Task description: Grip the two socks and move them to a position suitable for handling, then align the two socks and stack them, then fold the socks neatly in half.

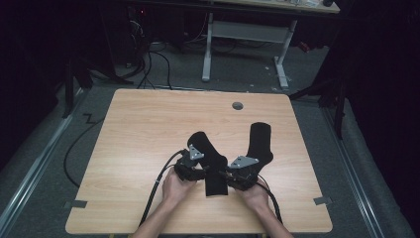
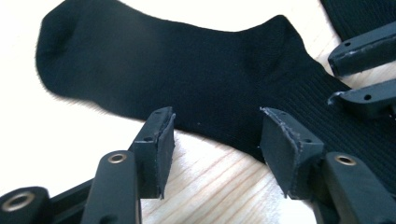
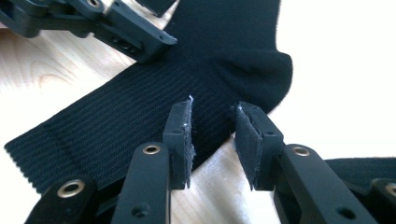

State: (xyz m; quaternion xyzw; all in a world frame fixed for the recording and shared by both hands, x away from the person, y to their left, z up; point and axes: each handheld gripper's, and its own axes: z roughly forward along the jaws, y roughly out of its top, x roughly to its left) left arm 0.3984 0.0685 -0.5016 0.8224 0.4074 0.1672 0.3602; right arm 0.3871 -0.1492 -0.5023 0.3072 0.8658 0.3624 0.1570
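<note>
Light wooden table [image 1: 138,134] on grey carpet in a dark room, a white-legged desk [image 1: 277,44] behind. Two black socks lie flat near the front edge: left sock [image 1: 208,158], right sock [image 1: 260,141]. Left gripper [image 1: 195,171] and right gripper [image 1: 235,177], jaws apart, flank the left sock's cuff

A light wooden table [image 1: 148,124] stands on grey carpet [image 1: 237,69], with a round grommet hole [image 1: 237,105] near its far edge. Tape tabs [image 1: 75,204] stick out at both near sides. Beyond it stands a desk [image 1: 277,6] on white legs [image 1: 207,49]. Black cables [image 1: 153,62] lie far left. The room's edges are dark.
</note>
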